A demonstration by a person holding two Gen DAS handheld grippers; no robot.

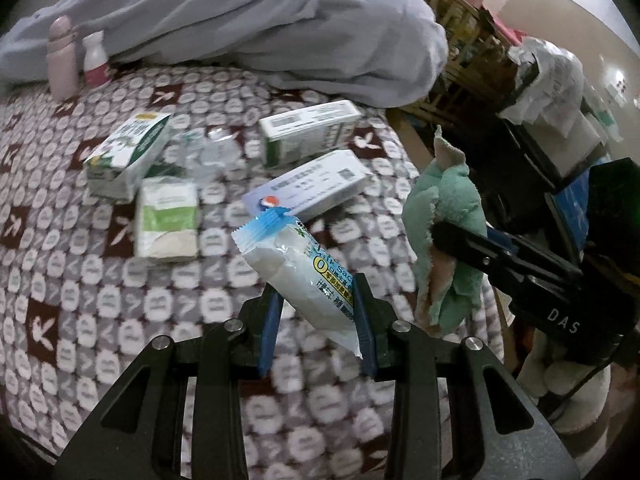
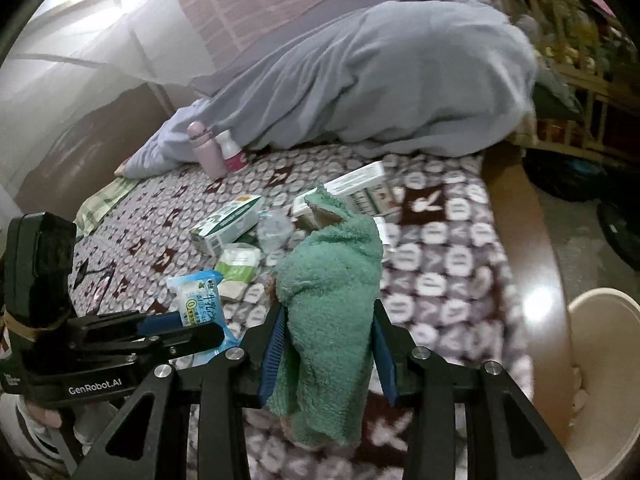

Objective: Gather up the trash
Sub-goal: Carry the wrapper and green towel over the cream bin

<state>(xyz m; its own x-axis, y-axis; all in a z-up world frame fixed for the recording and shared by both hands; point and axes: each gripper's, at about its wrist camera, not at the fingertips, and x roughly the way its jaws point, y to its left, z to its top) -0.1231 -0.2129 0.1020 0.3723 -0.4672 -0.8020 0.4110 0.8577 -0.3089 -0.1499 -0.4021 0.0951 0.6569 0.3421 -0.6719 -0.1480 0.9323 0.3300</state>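
Maroon-and-grey bunny-print bedspread [image 1: 80, 280], green fluffy cloth [image 2: 332, 280], white packet [image 1: 308, 280] with blue crimped end, green-and-white cartons [image 1: 124, 156], pink flask [image 1: 62, 60], pale blue-grey duvet [image 1: 260, 20].

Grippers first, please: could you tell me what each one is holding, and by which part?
The left gripper pinches the white snack packet near its lower end. The right gripper clamps the green towel around its bunched middle.

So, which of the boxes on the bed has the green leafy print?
The green-printed carton lying farthest left, beside the crumpled clear plastic. The other two boxes show mostly white faces with printed labels.
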